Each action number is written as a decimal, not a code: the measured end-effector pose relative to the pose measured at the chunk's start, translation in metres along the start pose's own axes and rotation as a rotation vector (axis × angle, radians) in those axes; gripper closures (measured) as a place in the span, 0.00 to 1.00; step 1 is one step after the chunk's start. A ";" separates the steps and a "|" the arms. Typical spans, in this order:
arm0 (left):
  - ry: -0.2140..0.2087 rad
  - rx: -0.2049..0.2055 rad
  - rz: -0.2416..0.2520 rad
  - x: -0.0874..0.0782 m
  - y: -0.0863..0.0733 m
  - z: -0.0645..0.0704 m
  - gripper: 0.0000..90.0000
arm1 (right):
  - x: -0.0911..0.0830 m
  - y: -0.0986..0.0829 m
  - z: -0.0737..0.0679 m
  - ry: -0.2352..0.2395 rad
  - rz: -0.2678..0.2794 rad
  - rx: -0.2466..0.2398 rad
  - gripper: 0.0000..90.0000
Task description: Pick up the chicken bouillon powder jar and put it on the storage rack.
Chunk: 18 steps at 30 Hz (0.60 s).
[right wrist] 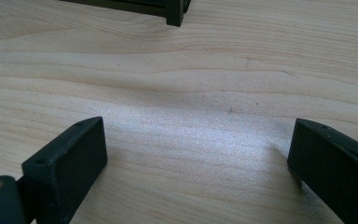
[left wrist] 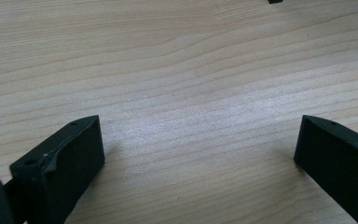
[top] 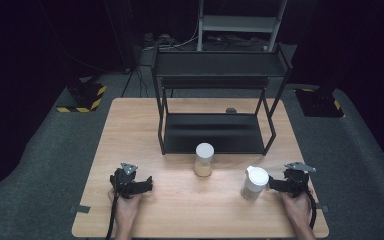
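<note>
Both hand-held grippers, left [top: 147,184] and right [top: 272,184], gape over grained wood table [top: 180,210] near two white-lidded cylindrical jars [top: 204,160].

A recording lab, by the look of it.
I see a lone wooden surface [top: 180,210] on grey carpet [top: 40,165], black surroundings, hazard-striped stand feet [top: 82,97] and loose cables [top: 180,44].

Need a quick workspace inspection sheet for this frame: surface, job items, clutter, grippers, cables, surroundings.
Surface: wooden table, bare grain between both grippers' jaws.
Job's things: centre jar upright before the black rack; right jar upright, white lid.
Clutter: small dark object behind the rack, unclear.
Grippers: left gripper open, on the table; right gripper open, beside the right jar.
Cables: one trails from each gripper.
Surroundings: grey floor mat, striped stand bases.
</note>
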<state>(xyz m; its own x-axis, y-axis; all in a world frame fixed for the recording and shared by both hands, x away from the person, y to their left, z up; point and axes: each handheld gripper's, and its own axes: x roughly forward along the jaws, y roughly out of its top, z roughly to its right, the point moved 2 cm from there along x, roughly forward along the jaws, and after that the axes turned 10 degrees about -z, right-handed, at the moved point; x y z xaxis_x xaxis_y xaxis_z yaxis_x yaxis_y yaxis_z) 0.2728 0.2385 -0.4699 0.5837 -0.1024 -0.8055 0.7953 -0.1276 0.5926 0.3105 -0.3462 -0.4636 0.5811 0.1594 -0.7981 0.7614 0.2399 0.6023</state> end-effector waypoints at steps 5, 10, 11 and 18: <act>0.000 0.001 -0.001 0.000 0.000 0.000 0.02 | 0.000 0.000 0.000 0.000 0.000 0.000 0.04; -0.053 0.051 -0.020 -0.001 0.006 -0.001 0.00 | 0.000 0.000 0.000 0.000 0.000 0.000 0.04; -0.070 0.056 -0.021 -0.001 0.007 -0.002 0.00 | 0.000 0.000 0.000 0.000 0.000 0.000 0.04; -0.179 0.130 0.003 -0.001 0.014 0.009 0.01 | 0.000 0.000 0.000 0.000 0.000 0.000 0.04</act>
<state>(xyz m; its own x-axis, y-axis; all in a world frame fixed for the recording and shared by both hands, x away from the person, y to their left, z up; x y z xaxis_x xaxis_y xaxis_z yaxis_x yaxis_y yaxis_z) 0.2817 0.2278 -0.4603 0.5388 -0.2752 -0.7962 0.7587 -0.2523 0.6006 0.3106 -0.3462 -0.4636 0.5810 0.1595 -0.7981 0.7614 0.2398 0.6023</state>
